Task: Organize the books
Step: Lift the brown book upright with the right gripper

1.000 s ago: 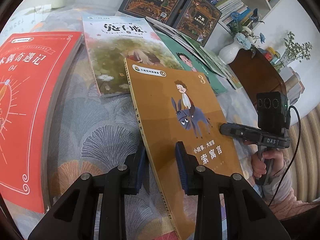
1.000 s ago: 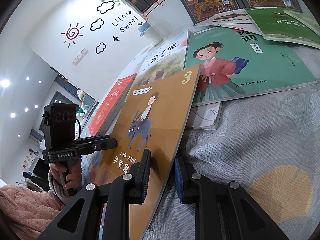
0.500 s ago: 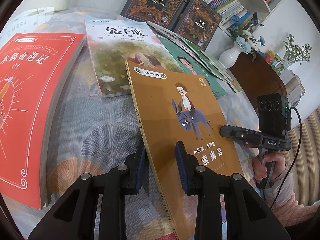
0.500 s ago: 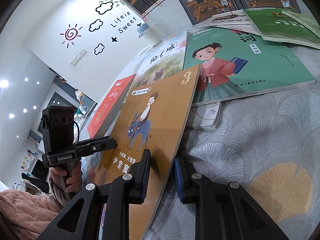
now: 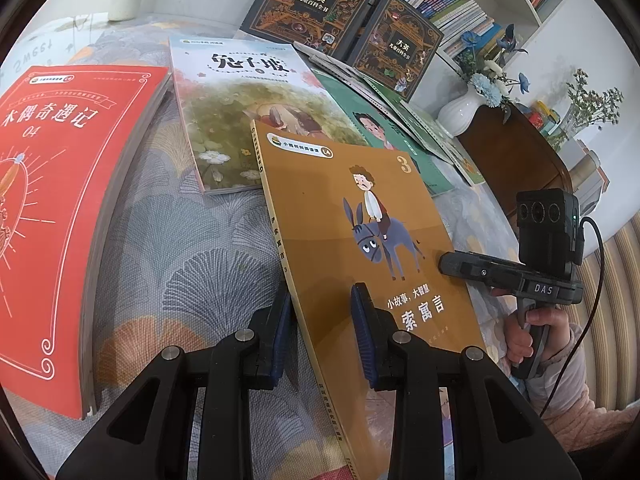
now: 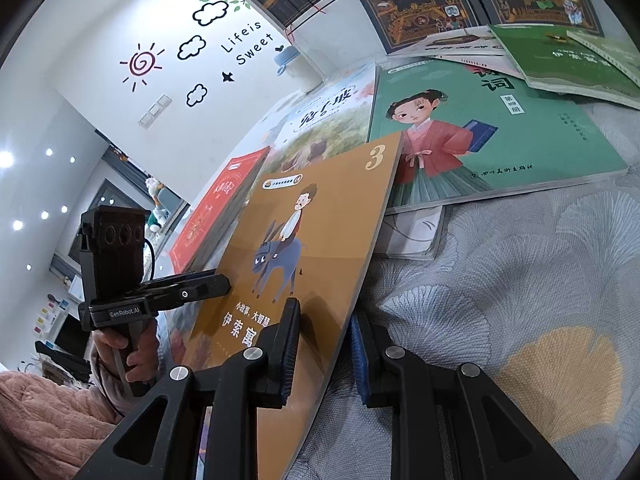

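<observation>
Two tools gripped one book: the left tool (image 5: 320,332) pinched the spine edge of the orange book (image 5: 360,248), and the right tool (image 6: 324,352) pinched its opposite, open edge. The book was tilted, its near end raised off the patterned cloth (image 5: 192,248), its far end over the lower corner of the rabbit book (image 5: 248,120). A red book (image 5: 60,200) lay to the left, a green book (image 6: 480,140) to the right, and two dark volumes (image 5: 312,0) leaned against the shelf behind.

Risks, as I judged them: the book was thin and held only near one end, so it could sag or bend between the grips. If the hands moved at unequal speeds, the cover could twist or slide out of one tool. On the open edge, the right tool might have caught only the cover and some pages, letting the rest fan out. Dragging the far end could also shift the rabbit book beneath.

Each tool's outer finger was hidden behind the book, so how deep either grip reached could not be told. Whether the far end actually touched the rabbit book was unclear. A small pale book (image 6: 408,236) showed only partly under the green one, and the tabletop itself was hidden by the cloth.
</observation>
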Demonstrator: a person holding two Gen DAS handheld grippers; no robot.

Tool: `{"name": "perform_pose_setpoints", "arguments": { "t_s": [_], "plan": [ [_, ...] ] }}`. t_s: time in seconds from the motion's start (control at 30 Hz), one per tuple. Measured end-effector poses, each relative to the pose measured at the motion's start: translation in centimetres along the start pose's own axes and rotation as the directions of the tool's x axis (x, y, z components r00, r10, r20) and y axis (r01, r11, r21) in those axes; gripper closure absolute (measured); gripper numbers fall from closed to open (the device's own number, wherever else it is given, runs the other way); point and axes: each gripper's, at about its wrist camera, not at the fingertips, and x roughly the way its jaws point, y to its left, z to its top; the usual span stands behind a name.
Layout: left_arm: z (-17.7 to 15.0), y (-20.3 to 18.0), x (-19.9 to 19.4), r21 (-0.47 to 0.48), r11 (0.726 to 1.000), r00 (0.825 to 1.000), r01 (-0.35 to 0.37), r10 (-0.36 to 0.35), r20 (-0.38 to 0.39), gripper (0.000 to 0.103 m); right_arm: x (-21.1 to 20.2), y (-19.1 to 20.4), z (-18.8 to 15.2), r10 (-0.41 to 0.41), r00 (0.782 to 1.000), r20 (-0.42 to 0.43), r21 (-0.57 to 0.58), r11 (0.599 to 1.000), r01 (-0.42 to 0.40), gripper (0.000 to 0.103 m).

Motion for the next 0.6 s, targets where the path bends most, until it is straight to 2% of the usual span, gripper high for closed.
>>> {"name": "perform_pose_setpoints", "arguments": {
  "t_s": [0.6],
  "plan": [
    [-0.13,0.06,-0.09,-0.004,1.000,1.000,0.002,-0.002,0.009,0.074,0.04,0.23,-0.14,-0.009,1.000,0.005,0.006,1.000,0.009,0.082]
  ]
}}
